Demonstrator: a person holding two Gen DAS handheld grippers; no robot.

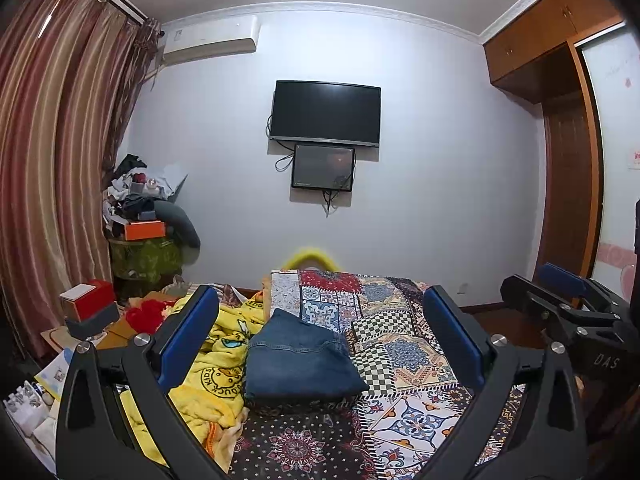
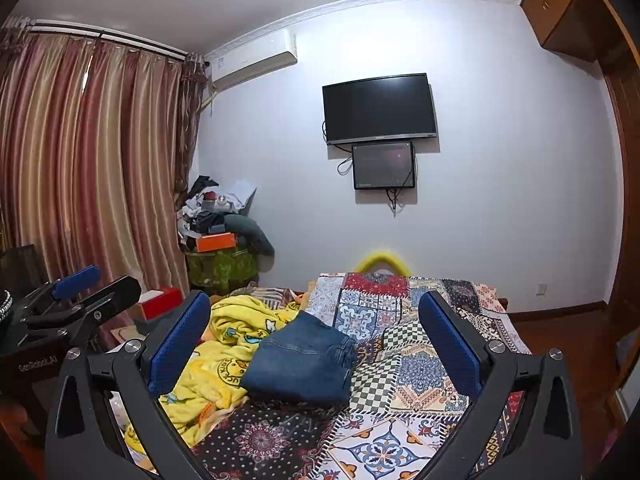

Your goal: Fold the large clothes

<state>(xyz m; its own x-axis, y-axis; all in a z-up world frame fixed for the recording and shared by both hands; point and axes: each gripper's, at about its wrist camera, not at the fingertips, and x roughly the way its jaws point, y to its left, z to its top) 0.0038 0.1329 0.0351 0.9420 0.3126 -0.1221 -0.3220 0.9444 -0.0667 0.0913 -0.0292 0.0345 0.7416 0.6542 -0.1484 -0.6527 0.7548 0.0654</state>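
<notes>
Basically done: jeans lie folded on the bed beside a yellow blanket, left tool and right tool both spread wide, empty, apart from them; next likely another garment.

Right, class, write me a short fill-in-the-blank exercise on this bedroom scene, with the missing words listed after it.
1. The folded jeans lie on a patchwork ____.
2. The blanket left of the jeans is ____.
3. The left claw and the right claw are both ____, holding nothing.
4. The big TV hangs on the wall ____ the smaller screen.

Missing words: quilt; yellow; open; above
</notes>
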